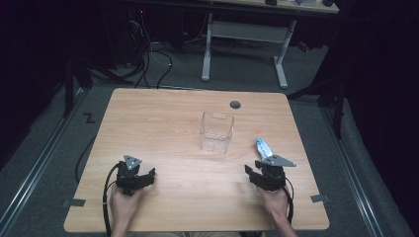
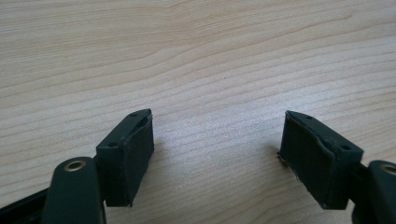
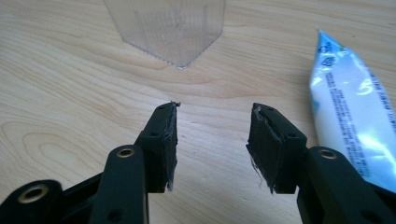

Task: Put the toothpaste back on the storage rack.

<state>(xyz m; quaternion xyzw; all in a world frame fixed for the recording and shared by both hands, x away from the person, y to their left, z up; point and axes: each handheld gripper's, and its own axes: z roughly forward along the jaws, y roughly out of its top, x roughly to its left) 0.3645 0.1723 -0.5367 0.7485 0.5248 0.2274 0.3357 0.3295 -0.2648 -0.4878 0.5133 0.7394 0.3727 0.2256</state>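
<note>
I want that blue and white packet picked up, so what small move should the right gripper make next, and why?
Probably swing the right gripper sideways toward the packet. Its jaws stand open with only bare table between them, and the packet lies just off to one side, outside the jaw, untouched. The clear container stands further ahead.

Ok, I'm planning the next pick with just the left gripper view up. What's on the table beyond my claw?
Observer: A clear plastic container stands upright near the middle of the table.
Operator: Anything else?
Observer: A blue-and-white packet lies flat beside the right claw, apart from the container.
Operator: Is that claw holding it?
Observer: No, its jaws are open with bare wood between them.
</note>
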